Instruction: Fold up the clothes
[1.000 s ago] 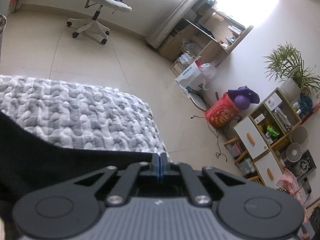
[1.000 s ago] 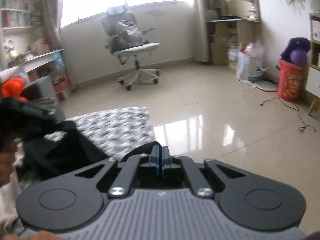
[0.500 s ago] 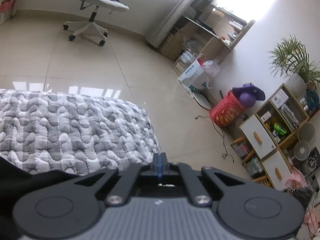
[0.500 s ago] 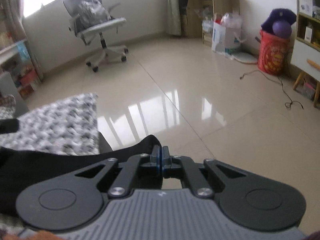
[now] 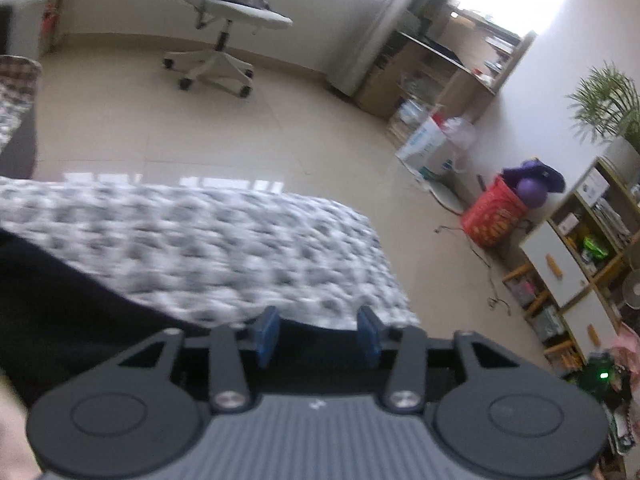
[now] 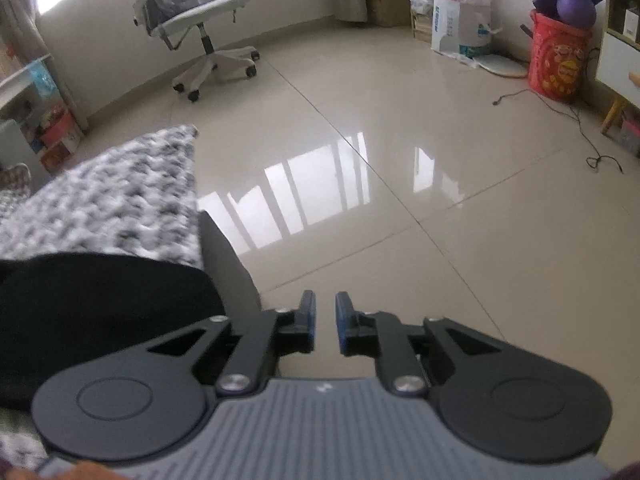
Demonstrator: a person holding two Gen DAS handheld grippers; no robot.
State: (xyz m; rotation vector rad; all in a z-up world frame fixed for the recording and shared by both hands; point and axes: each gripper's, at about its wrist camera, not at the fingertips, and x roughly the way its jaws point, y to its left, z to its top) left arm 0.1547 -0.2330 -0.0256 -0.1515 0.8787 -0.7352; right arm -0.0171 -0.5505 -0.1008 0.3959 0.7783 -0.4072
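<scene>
While its jaws swing open, the left gripper (image 5: 318,334) hangs over the near edge of a black garment (image 5: 60,304) spread on a grey-and-white quilted cover (image 5: 224,240); dark cloth shows in the gap between the blue pads (image 5: 267,334), which do not press on it. Beyond the cover lie pale floor tiles, a white office chair (image 5: 228,40) and a red basket (image 5: 494,220) by the wall. From the right wrist view, the right gripper (image 6: 325,322) is also parting, its narrow gap showing only glossy floor (image 6: 400,200), with nothing between the pads. The black garment (image 6: 100,304) lies just to its left, draped to the cover's (image 6: 112,200) corner. The chair (image 6: 200,28) stands at the far wall.
</scene>
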